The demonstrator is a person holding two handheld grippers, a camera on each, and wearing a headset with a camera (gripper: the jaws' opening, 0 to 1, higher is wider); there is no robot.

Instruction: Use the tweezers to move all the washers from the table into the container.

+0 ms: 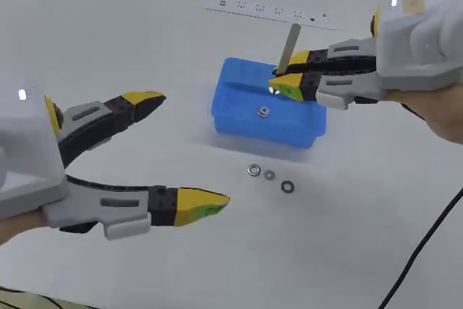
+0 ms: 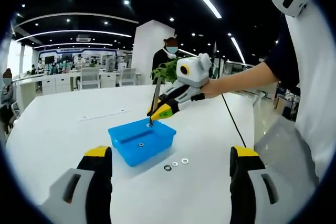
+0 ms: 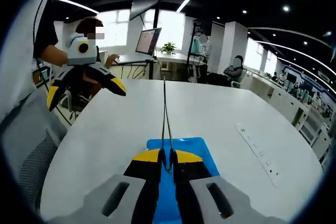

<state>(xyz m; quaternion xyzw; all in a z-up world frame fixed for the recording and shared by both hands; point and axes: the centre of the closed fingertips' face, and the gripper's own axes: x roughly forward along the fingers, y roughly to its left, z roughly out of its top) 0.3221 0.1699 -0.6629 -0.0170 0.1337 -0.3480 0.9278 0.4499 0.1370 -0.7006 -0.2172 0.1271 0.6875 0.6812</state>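
A blue container sits mid-table with one washer inside. My right gripper is shut on thin metal tweezers and hovers over the container's far right part. The tweezers stand nearly upright, lower tip just inside the container. Three washers lie in a row on the table in front of it, near the container's front in the left gripper view. My left gripper is open at the near left, holding nothing. In the right gripper view the gripper pinches the tweezers above the container.
A white power strip lies on the table beyond the container. A black cable crosses the near right corner. The white table is wide and bare on the left. People and desks stand in the background.
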